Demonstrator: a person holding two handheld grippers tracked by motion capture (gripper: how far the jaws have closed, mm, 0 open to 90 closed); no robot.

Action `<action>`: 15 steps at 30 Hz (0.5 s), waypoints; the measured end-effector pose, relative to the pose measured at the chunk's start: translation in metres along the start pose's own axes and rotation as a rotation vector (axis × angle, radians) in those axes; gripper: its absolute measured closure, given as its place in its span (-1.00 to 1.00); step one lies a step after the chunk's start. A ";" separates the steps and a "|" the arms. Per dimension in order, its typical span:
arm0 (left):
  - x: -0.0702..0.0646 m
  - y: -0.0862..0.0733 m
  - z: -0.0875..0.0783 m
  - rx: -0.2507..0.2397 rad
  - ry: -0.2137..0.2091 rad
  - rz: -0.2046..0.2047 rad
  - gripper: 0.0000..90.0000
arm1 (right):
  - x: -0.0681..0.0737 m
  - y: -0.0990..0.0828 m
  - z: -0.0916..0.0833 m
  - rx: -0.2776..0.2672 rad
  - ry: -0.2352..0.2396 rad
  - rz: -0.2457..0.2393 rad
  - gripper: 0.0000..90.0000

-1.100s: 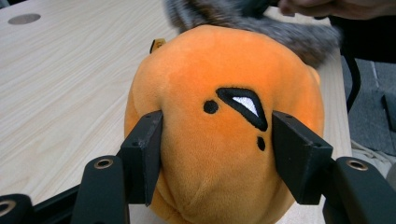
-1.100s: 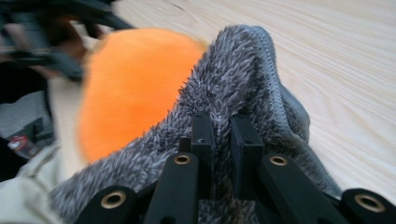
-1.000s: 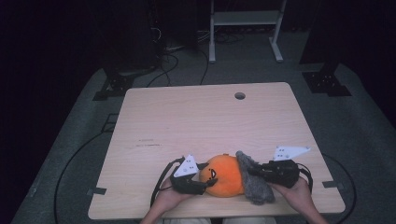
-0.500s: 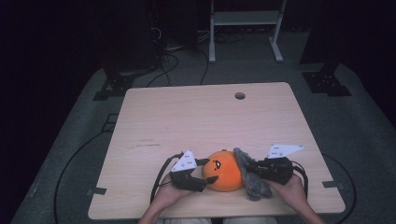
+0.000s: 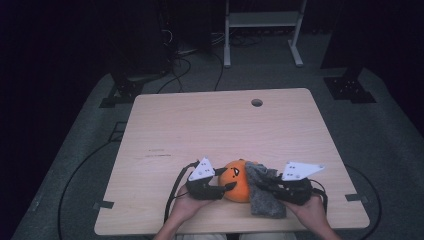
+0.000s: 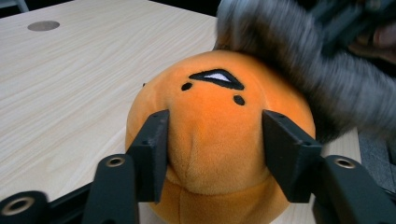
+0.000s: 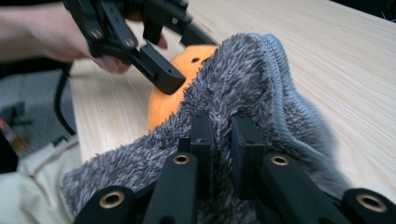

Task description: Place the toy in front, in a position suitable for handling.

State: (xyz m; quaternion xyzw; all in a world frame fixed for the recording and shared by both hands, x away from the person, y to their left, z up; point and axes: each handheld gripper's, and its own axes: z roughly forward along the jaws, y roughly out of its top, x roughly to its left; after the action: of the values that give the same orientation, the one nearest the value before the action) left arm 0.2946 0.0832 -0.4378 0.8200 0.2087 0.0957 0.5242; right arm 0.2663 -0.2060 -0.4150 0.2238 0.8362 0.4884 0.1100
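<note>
Gripping an orange plush ball from its nine o'clock side, the left gripper pinches a fold of the toy's lower belly, its jaws dimpling the fabric in the left gripper view, having just closed a little further on it. The plush sits near the table's six o'clock edge, its stitched face turned up. At its three o'clock side a grey fuzzy sock drapes against it and partly over its top; the right gripper is clenched on the sock's pile, jaws nearly together with the fabric bunched between them in the right gripper view. Both things look light and very soft: the toy gives under the pads, so a shallow pinch could slip off; a deeper hold lower on the belly, where it bulges, should be steadier. The sock is limp and stretchy, with a ribbed cuff; I judge the cuff edge the best place to take it, since the fleecy body just stretches and slides when pulled over the round toy.
</note>
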 end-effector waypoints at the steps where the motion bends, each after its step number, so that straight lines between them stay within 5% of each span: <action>1: 0.001 0.000 -0.001 0.001 -0.011 -0.003 -0.23 | 0.000 -0.001 0.003 0.001 0.001 -0.002 0.78; 5: 0.003 -0.003 -0.002 -0.011 -0.033 -0.008 -0.12 | -0.011 -0.007 0.003 -0.015 -0.003 0.029 0.79; 6: 0.002 -0.003 -0.001 -0.010 -0.023 -0.002 -0.07 | -0.019 -0.013 -0.004 0.005 -0.066 0.043 0.79; 8: 0.002 -0.002 -0.001 -0.009 -0.016 -0.009 -0.02 | -0.024 -0.016 -0.010 0.017 -0.107 0.066 0.79; 11: 0.003 -0.001 0.000 -0.008 -0.013 -0.013 -0.01 | -0.021 -0.016 -0.016 -0.021 -0.083 0.072 0.79; 12: 0.002 0.000 0.001 -0.015 -0.013 -0.017 0.00 | -0.008 -0.007 -0.015 -0.065 -0.027 0.030 0.79; 15: 0.000 0.001 0.002 -0.012 -0.010 -0.002 0.02 | 0.008 0.006 -0.002 -0.044 -0.006 -0.044 0.79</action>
State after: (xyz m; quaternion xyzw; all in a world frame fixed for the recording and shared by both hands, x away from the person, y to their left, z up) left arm 0.2952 0.0809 -0.4377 0.8172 0.2065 0.0923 0.5301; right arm 0.2603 -0.2015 -0.4088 0.2045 0.8295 0.5037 0.1282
